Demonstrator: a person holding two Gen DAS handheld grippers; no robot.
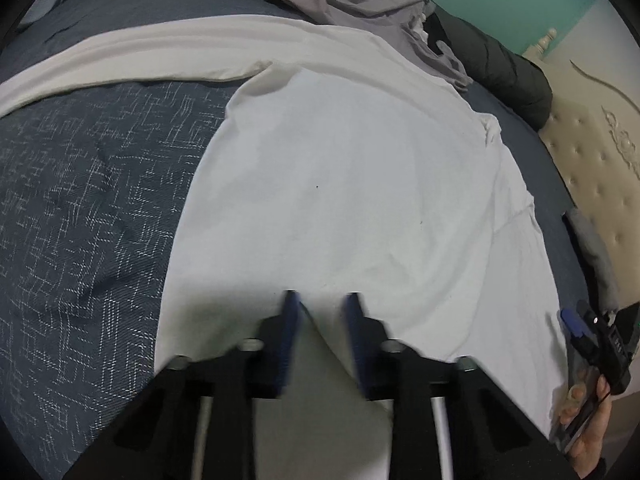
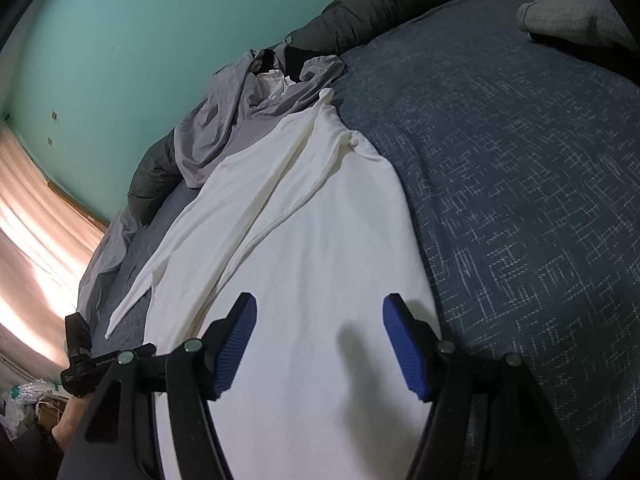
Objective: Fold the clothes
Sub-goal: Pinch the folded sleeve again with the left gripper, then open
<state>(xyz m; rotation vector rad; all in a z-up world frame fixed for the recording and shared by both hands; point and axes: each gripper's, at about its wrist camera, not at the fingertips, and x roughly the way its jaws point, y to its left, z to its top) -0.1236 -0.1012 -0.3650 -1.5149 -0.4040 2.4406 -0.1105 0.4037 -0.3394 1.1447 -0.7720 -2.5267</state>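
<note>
White long-sleeved shirt [image 1: 352, 184] lies spread flat across a bed's blue patterned cover [image 1: 88, 208], one sleeve [image 1: 132, 56] stretched out to the side over the cover. The left gripper [image 1: 320, 300] hangs low over the near end of the shirt, its blue pads a narrow gap apart, with a small ridge of white cloth rising between them; motion blur makes it impossible to say whether the pads press on that cloth. The right gripper [image 2: 320, 312] hovers above the same end of the shirt with its jaws wide and nothing between them, its shadow falling on the fabric.

A rumpled grey garment [image 2: 224, 128] is heaped at the far end of the shirt, touching its collar area, with a dark quilted roll [image 1: 504, 72] just behind it against the teal wall [image 2: 120, 40]. A cream tufted headboard [image 1: 592, 152] is cut off at the edge of the left view, and the hand [image 1: 592, 436] holding the right gripper shows only in part.
</note>
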